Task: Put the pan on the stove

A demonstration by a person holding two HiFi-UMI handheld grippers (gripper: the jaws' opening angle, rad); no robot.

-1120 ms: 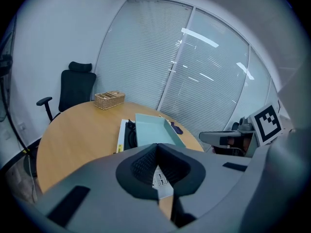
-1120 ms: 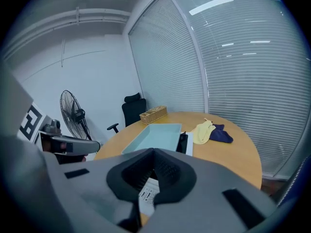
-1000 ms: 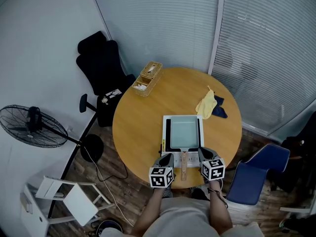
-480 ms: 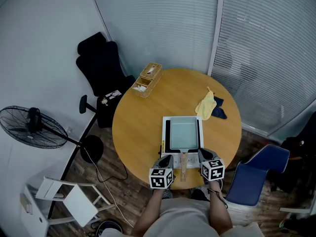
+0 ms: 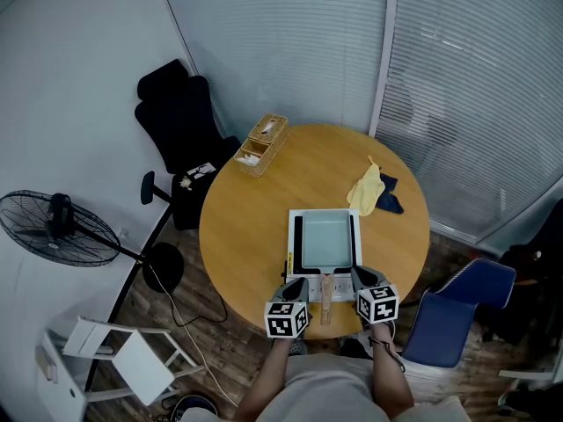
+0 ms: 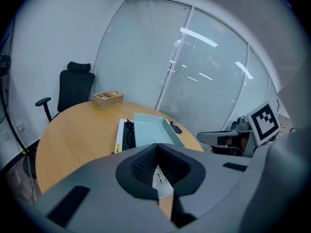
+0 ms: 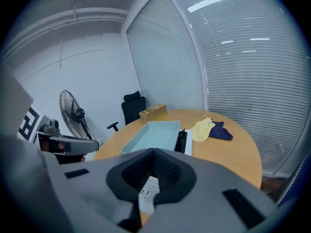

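Note:
A pale teal rectangular pan (image 5: 326,240) sits on a white-rimmed tabletop stove (image 5: 293,240) on the near half of the round wooden table (image 5: 246,227). Its wooden handle (image 5: 326,295) points toward me. My left gripper (image 5: 295,284) is just left of the handle and my right gripper (image 5: 362,278) just right of it, both at the table's near edge and apart from the handle. Both are shut with nothing between the jaws. The left gripper view shows its closed jaws (image 6: 157,147) with the pan (image 6: 150,129) beyond. The right gripper view shows the same: its jaws (image 7: 154,152) and the pan (image 7: 150,135).
A wicker basket (image 5: 262,141) stands at the table's far left edge. A yellow cloth (image 5: 366,187) and a dark blue cloth (image 5: 391,196) lie at the right. Round the table stand a black office chair (image 5: 180,117), a fan (image 5: 57,227) and a blue chair (image 5: 457,310).

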